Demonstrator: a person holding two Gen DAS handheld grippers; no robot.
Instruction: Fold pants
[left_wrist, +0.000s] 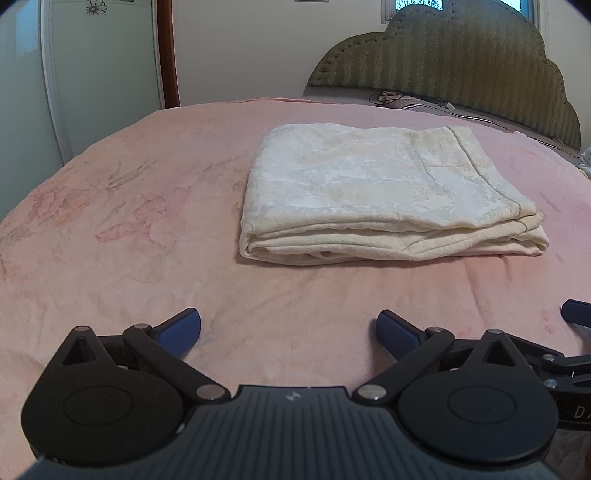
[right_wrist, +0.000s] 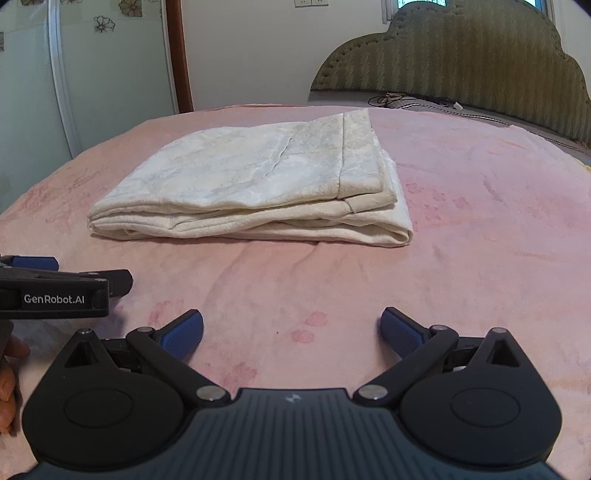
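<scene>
Both grippers hang back near the bed's edge, well apart from the pants (left_wrist: 388, 195), which lie folded in a neat stack on the pink blanket (left_wrist: 129, 221); the folding looks finished. The left gripper (left_wrist: 288, 332) and right gripper (right_wrist: 291, 330) gape wide, holding nothing.

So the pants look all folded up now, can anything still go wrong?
A little, maybe. The cream pants lie in a loose stack on the soft pink blanket; the top layer's edges don't line up at the right end, so a nudge could let it slide or flop open. Both tools, left and right, sit open close in front, so moving forward carelessly might snag the near fold.
</scene>
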